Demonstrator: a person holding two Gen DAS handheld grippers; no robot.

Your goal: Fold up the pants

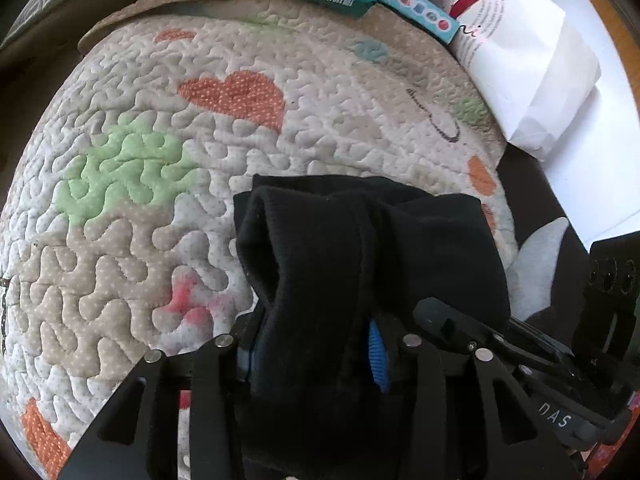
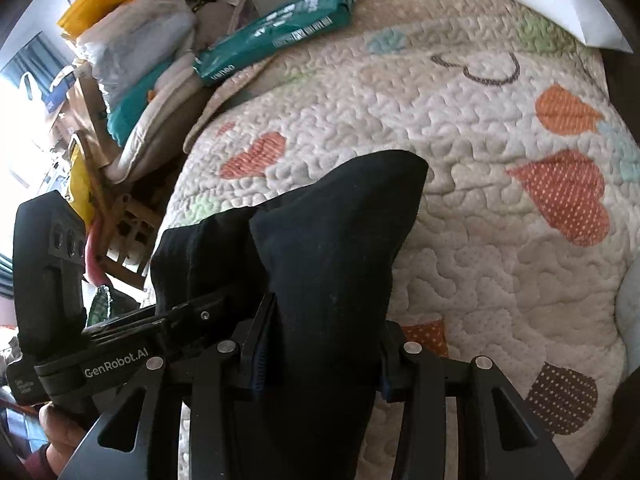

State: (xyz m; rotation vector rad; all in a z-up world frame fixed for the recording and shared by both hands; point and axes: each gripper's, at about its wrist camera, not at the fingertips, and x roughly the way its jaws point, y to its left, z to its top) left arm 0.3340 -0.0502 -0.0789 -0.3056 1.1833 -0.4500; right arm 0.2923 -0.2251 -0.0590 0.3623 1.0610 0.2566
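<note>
Holding the black pants (image 1: 360, 264) in both grippers at once, we have the cloth up off the quilted blanket (image 1: 132, 200) and not lying on it. In the left wrist view our left gripper (image 1: 316, 356) is closed on a thick bunch of the fabric, with a blue pad (image 1: 376, 356) showing at the edge of the cloth; the bundle rises straight ahead of the jaws and flops over at its top. In the right wrist view our right gripper (image 2: 320, 364) is clamped the same way on the pants (image 2: 332, 256), which stand up from between the fingers and end in a blunt corner pointing away from us.

What matters for the next move is that the two grips sit side by side, very near each other. The right gripper's body shows at the right edge of the left view, and the left one shows at the left edge of the right view, just beside the cloth. So the length of fabric between our hands is short and bunched, and the long axis of the pants seems to run forward, away from the jaws, not across from hand to hand.

We judge that neither hand is nearer; both hold one end. How much cloth hangs below the grippers we cannot tell.

The bare blanket lies ahead of both grippers, with the green packet (image 2: 276, 28) and white paper (image 1: 532, 68) at its far edge.
</note>
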